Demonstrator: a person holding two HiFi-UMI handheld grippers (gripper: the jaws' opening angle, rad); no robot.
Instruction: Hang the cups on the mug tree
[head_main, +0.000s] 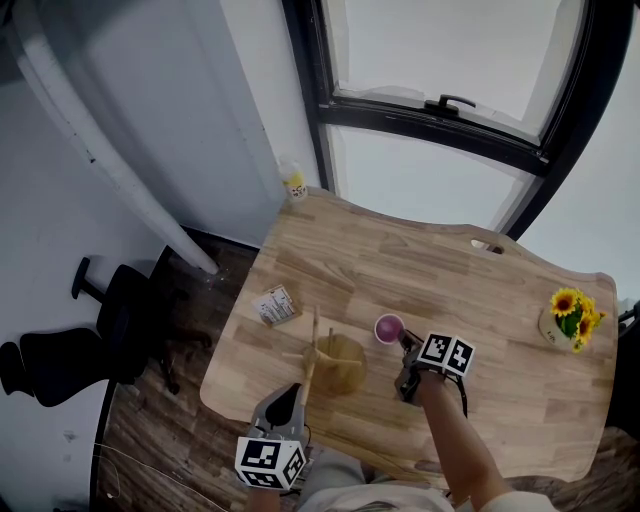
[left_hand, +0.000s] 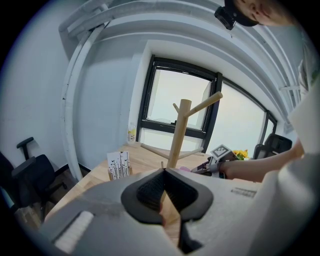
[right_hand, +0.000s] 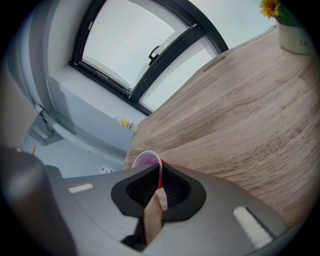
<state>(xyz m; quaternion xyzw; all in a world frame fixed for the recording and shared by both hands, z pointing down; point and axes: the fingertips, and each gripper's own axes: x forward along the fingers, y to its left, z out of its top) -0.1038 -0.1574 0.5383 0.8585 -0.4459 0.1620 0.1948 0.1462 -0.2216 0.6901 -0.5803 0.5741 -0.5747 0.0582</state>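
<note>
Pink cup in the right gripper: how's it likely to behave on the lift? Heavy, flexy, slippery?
Probably light: the pink cup looks small, thin-walled and seemingly empty. The right gripper pinches one wall at the rim, off-centre, so it may tilt when lifted. The thin wall could flex, and its smooth look suggests some slip.

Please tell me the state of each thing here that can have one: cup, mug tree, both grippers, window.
pink cup: upright on the table, not yet hung.
mug tree: upright, no cup on its pegs.
right gripper: shut on the pink cup's rim.
left gripper: shut, empty.
window: appears closed.
</note>
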